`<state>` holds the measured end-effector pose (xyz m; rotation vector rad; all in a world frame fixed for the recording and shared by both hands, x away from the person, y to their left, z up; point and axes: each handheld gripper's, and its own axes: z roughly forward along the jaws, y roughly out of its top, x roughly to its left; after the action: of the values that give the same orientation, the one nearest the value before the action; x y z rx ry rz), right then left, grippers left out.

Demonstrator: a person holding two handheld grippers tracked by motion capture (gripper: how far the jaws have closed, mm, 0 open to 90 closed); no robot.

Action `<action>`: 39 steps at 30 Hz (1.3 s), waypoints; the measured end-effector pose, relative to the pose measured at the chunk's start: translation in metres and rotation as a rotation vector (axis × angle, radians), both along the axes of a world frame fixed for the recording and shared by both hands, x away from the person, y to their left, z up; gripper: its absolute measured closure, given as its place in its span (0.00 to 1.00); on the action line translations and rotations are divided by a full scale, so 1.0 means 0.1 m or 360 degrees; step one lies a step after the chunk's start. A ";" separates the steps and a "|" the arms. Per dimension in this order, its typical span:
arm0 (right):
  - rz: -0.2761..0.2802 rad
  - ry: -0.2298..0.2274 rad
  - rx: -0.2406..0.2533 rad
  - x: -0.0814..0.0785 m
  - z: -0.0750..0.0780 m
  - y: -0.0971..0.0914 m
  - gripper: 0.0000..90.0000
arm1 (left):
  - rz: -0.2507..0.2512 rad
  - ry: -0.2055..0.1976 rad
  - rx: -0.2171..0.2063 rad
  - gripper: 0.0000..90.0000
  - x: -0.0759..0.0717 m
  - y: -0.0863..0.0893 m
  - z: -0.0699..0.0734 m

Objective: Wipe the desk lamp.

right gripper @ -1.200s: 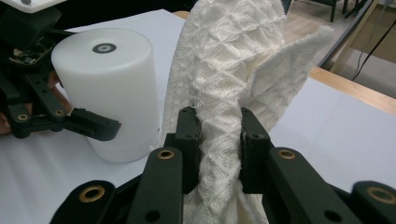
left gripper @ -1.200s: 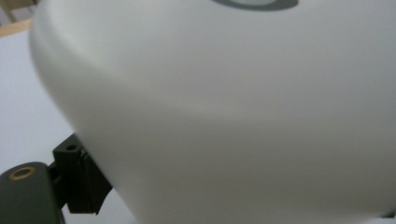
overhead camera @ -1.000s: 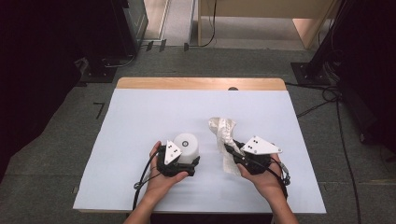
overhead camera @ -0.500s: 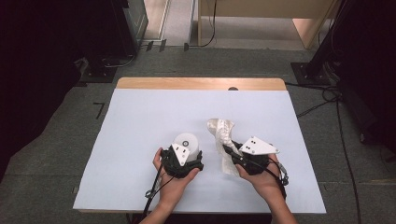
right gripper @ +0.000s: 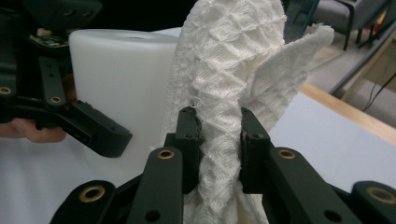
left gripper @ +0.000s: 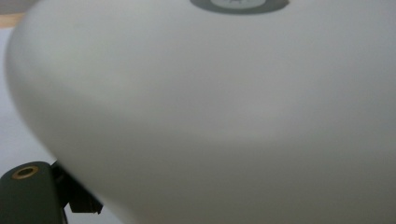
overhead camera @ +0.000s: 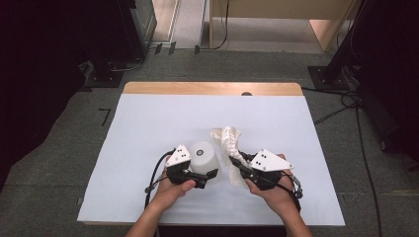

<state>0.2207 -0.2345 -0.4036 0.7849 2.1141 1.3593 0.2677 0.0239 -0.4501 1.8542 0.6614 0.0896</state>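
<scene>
No legible text, label, brand, number or sign appears on any surface in these views.

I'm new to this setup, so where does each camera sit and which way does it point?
High view: above the table, looking down; forearms, both hands.
Left gripper view: on the left hand-held gripper, pressed against the smooth white plastic cylinder.
Right gripper view: on the right hand-held gripper, which pinches the white waffle-weave cloth.
All three share the cylinder.
</scene>
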 end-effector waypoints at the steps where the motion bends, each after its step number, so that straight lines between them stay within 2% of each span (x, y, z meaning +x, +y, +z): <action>1: 0.0011 -0.0011 -0.0006 -0.02 0.01 0.03 0.83 | -0.0047 0.0023 -0.0014 0.09 -0.01 -0.01 0.01; 4: 0.0072 -0.0028 -0.0042 -0.08 0.03 0.15 0.83 | -0.0115 -0.0003 0.0016 0.09 -0.04 -0.03 0.03; 7: 0.0096 -0.0009 -0.0071 -0.08 0.03 0.19 0.83 | -0.0132 0.0005 -0.0043 0.09 -0.04 0.01 0.06; 10: 0.0136 0.0048 -0.0112 -0.07 -0.01 0.20 0.83 | -0.0091 0.0030 -0.0119 0.09 0.00 0.10 0.11; 12: 0.0186 0.0067 -0.0179 -0.07 -0.05 0.23 0.83 | -0.0051 0.0036 -0.0149 0.09 0.04 0.17 0.14; 15: 0.0248 0.0140 -0.0271 -0.05 -0.13 0.29 0.83 | -0.0018 0.0049 -0.0205 0.09 0.08 0.29 0.17; 18: 0.0270 0.0194 -0.0336 -0.03 -0.20 0.32 0.83 | -0.0006 0.0057 -0.0232 0.09 0.10 0.36 0.19; 20: 0.0260 0.0190 -0.0320 -0.03 -0.20 0.32 0.83 | -0.0028 0.0054 -0.0198 0.09 0.10 0.34 0.17; 24: 0.0205 0.0115 -0.0239 -0.05 -0.10 0.29 0.83 | -0.0091 0.0045 -0.0054 0.09 0.05 0.18 0.11; 27: 0.0127 0.0030 -0.0175 -0.08 -0.02 0.24 0.83 | -0.0137 0.0073 -0.0022 0.09 0.03 0.07 0.05; 30: 0.0097 -0.0001 -0.0131 -0.09 0.00 0.20 0.83 | -0.0140 0.0059 0.0023 0.09 0.02 0.02 0.04; 33: 0.0131 0.0049 -0.0153 -0.05 -0.04 0.20 0.83 | -0.0115 0.0061 -0.0004 0.09 0.04 0.06 0.06; 35: 0.0162 0.0144 -0.0213 -0.02 -0.12 0.22 0.83 | -0.0066 0.0073 -0.0056 0.09 0.06 0.12 0.08; 37: 0.0190 0.0194 -0.0278 0.00 -0.19 0.25 0.83 | -0.0019 0.0093 -0.0111 0.09 0.09 0.18 0.10; 39: 0.0205 0.0232 -0.0314 0.03 -0.26 0.28 0.83 | -0.0014 0.0094 -0.0117 0.09 0.10 0.22 0.10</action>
<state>0.2235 -0.2067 -0.4299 0.6962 2.4058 1.1634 0.2774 0.0457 -0.4401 1.7943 0.6882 0.0045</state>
